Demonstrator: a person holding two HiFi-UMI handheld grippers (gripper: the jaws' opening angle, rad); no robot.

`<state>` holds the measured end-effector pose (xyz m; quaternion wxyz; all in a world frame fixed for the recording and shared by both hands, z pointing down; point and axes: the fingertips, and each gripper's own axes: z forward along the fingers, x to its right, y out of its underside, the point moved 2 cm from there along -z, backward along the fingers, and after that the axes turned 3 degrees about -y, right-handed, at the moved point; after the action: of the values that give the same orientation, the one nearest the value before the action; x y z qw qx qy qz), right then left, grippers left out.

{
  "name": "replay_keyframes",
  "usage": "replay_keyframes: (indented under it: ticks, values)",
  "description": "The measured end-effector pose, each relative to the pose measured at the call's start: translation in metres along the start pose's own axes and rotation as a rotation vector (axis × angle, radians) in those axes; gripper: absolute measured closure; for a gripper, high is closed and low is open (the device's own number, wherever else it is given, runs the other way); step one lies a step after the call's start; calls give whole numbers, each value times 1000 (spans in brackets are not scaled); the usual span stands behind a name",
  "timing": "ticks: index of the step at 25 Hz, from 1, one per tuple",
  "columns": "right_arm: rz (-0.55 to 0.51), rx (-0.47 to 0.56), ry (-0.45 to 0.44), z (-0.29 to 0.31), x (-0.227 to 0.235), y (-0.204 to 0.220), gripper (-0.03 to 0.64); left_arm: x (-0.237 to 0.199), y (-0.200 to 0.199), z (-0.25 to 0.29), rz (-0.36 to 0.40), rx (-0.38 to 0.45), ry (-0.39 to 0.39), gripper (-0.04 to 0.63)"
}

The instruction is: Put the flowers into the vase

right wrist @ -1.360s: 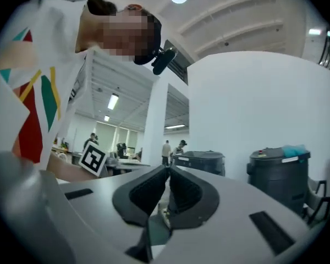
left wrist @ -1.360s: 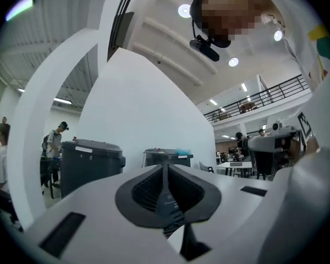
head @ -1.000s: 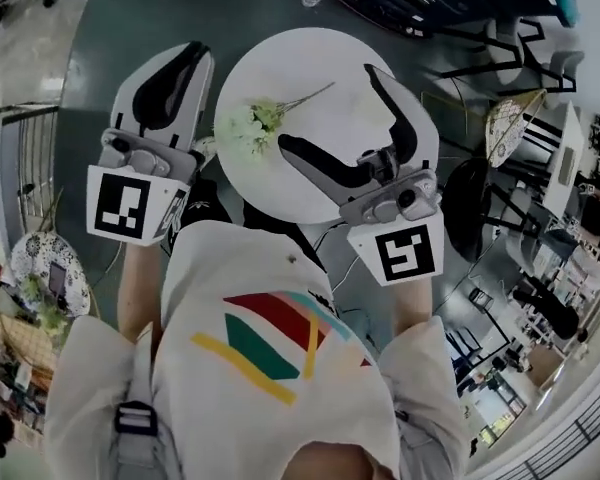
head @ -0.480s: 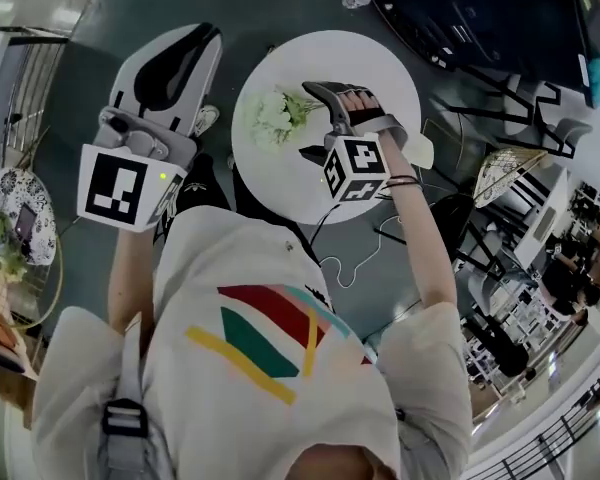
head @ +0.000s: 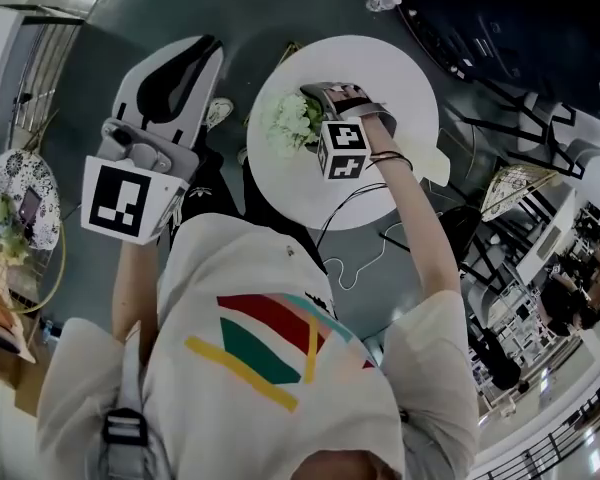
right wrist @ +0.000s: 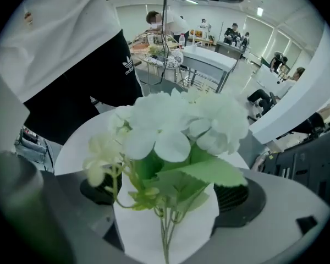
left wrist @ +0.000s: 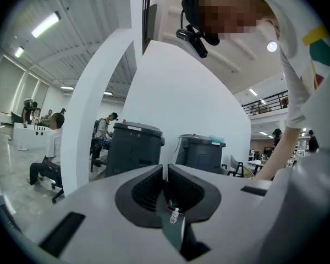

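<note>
Lying on table (head: pixel 400 78), flowers (head: pixel 292 120) — white petals, green leaves (thin stems)

A round white table (head: pixel 400 78) carries a bunch of white flowers (head: pixel 292 123) lying near its left edge.

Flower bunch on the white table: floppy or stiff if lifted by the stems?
Probably floppy: the flowers sit wide on thin stems that look bendable. Likely light but top-heavy, so the bunch may droop or swing. Separate sprigs could splay apart.
</note>
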<state>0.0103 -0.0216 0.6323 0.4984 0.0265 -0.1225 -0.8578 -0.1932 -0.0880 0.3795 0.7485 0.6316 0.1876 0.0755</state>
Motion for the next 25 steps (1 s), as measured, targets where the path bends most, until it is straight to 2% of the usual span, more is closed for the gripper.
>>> replay_keyframes:
  ticks: [6,12,18,20,23,25]
  values:
    - [76,12,-33,15,13,-7,92,-3,1,6,6,-25,14,560]
    - [58,4,-31,11,11,-6,95,11,-5,14,-11,-2,59,560]
    - [41,-28,-30,10,10,-7,111,10,-4,12,23,-23,36,560]
    - [25,-30,-33,9,6,-9,153,7,-6,10,24,-16,27,560]
    - [-3,-38,-39,8,-2,-14,275,0,-10,7,28,-9,14,560]
    - [2,-34,-42,9,-4,-14,300,-2,-11,5,32,-13,15,560]
